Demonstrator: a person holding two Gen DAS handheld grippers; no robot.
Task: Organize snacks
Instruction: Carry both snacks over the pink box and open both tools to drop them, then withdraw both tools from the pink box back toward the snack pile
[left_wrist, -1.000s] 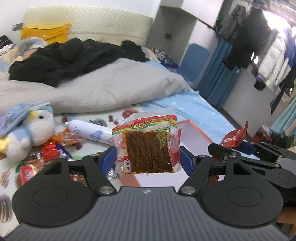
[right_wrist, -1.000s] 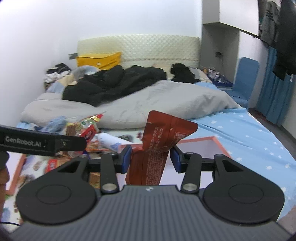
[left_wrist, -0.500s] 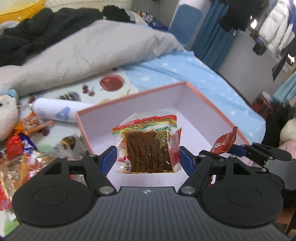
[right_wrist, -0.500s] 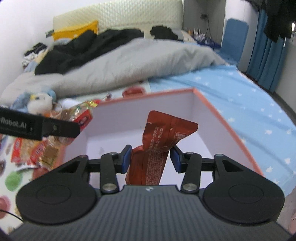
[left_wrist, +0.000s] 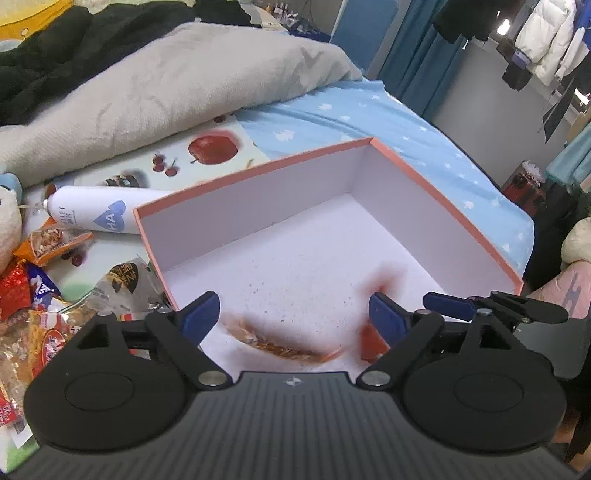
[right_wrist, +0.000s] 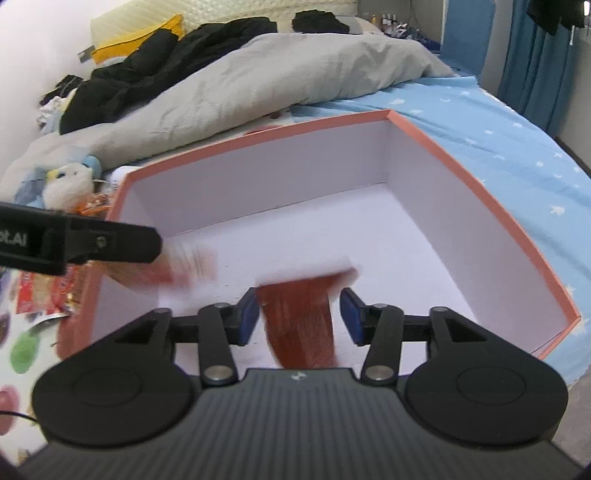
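An orange-rimmed box (left_wrist: 258, 170) with a white inside lies open on the bed, seen under both wrist cameras (right_wrist: 443, 162). My left gripper (left_wrist: 293, 317) hangs over its floor with jaws opening. The clear packet of brown sticks (left_wrist: 280, 345) falls blurred below them, free of the pads. My right gripper (right_wrist: 299, 317) is also opening. The red snack packet (right_wrist: 299, 321) slips down blurred between its pads, with a gap on the right side. One left finger (right_wrist: 110, 243) reaches in from the left of the right wrist view.
Left of the box lie a white spray bottle (left_wrist: 92, 218), a heap of snack packets (left_wrist: 33, 325) and a plush toy (right_wrist: 70, 181). A grey duvet (left_wrist: 166, 85) and black clothes fill the bed behind. Blue starred sheet (right_wrist: 498, 122) runs along the right.
Both grippers came down over the box, then their jaws widened. The stick packet and the red packet have left the pads and are dropping into the box.
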